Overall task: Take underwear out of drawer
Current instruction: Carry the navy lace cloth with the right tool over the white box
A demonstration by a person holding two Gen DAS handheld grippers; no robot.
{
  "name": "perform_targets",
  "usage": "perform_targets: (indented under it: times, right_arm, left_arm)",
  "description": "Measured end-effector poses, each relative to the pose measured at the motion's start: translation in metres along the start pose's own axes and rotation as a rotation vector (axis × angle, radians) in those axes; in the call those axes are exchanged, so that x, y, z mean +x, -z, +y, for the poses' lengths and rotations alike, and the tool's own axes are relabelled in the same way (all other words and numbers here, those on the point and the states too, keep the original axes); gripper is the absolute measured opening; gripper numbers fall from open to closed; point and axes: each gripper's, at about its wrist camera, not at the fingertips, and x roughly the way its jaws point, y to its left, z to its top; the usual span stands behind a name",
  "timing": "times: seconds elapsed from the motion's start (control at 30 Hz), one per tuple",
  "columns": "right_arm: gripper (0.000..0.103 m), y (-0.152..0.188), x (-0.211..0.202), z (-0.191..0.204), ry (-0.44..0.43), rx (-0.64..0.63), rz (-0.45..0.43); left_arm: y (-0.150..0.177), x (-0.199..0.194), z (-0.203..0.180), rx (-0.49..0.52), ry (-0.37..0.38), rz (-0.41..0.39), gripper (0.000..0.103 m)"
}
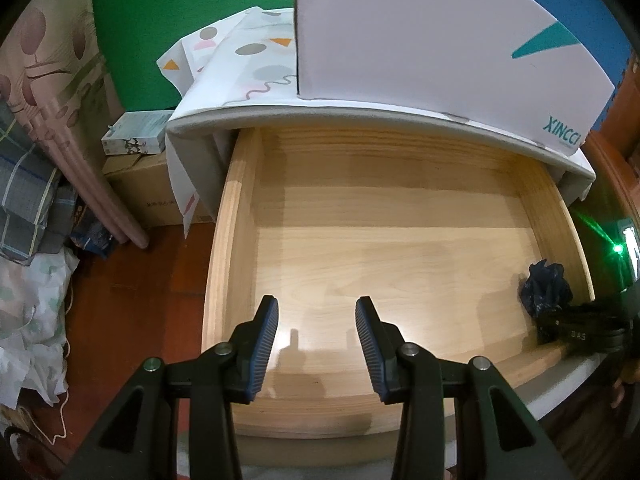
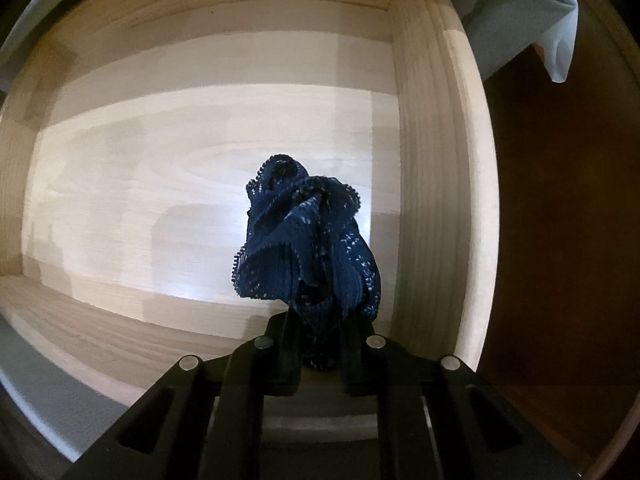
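right gripper [image 2: 318, 344] is clamped on the navy underwear [image 2: 308, 240] low in the drawer [image 2: 436, 160], left gripper [image 1: 317, 320] hovering open and empty, so next up is lifting it clear over the rim

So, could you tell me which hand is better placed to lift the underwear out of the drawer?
The right gripper: its jaws are already shut on the navy underwear. The left gripper hangs open over bare drawer floor.

Both grippers are matte black with triangular cut-outs and round silver pivot screws. The left gripper [image 1: 317, 312] has blue ribbed pads [image 1: 266, 344]; the right gripper [image 2: 320, 320] looks alike.
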Motion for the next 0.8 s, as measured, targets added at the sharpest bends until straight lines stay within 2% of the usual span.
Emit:
perform_targets:
  times: [0.4,0.53,0.7,0.8]
  right_arm:
    - [0.011,-0.019,-0.038,-0.045,-0.05,-0.009,-0.045]
    - [0.012,0.006,-0.05,-0.048,-0.051,-0.02,-0.059]
    - [0.011,0.001,-0.072,-0.055,-0.065,-0.027,-0.087]
    - [0.011,0.009,-0.092,-0.045,-0.058,-0.037,-0.108]
  left_arm:
    - [0.0,0.002,0.0,-0.001,-0.003,0.019,0.041]
    - [-0.002,0.003,0.001,-0.004,0.002,0.022,0.041]
    - [-0.002,0.003,0.002,-0.01,0.005,0.028,0.041]
    - [-0.001,0.004,0.002,-0.014,0.002,0.033,0.041]
